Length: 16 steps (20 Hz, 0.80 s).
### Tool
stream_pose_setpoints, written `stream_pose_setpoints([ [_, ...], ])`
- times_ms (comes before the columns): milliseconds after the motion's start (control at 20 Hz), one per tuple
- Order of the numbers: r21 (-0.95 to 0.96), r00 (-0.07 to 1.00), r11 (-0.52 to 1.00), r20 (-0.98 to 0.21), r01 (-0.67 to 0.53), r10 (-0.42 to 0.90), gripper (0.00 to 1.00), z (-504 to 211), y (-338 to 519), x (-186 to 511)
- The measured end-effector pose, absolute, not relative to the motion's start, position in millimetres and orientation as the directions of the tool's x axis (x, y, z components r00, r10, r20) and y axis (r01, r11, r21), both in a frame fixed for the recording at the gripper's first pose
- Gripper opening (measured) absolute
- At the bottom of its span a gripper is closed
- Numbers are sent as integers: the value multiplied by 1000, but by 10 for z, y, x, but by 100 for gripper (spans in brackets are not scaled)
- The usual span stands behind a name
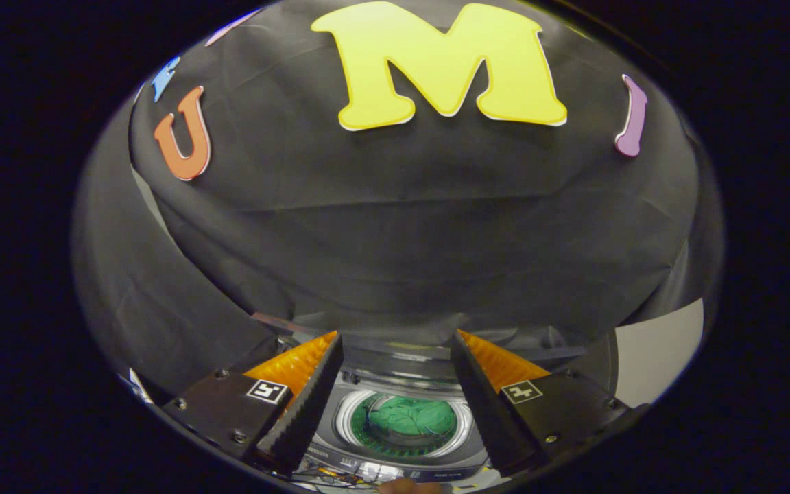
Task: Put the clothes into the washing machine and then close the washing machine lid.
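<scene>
Claw (395, 339) spread wide and grasping nothing, fingers (306, 405) well apart with the washing machine (402, 453) framed in the gap between them, down below. Green clothes (405, 417) bunched inside the round drum opening (ringed by a pale rim), lower than the fingertips and touching neither finger. Lid (402, 360) raised at the back of the machine, just under the black cloth wall (402, 240) beyond.
</scene>
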State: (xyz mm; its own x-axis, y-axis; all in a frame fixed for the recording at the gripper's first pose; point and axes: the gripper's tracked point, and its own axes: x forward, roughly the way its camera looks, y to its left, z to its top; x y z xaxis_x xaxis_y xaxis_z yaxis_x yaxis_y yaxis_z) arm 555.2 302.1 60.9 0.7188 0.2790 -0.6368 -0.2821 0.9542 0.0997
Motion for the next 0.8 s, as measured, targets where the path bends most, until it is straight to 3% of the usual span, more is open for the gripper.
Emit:
stream_pose_setpoints([
  [800,122,713,968,-657,-219,245,98,211,3056,6059],
])
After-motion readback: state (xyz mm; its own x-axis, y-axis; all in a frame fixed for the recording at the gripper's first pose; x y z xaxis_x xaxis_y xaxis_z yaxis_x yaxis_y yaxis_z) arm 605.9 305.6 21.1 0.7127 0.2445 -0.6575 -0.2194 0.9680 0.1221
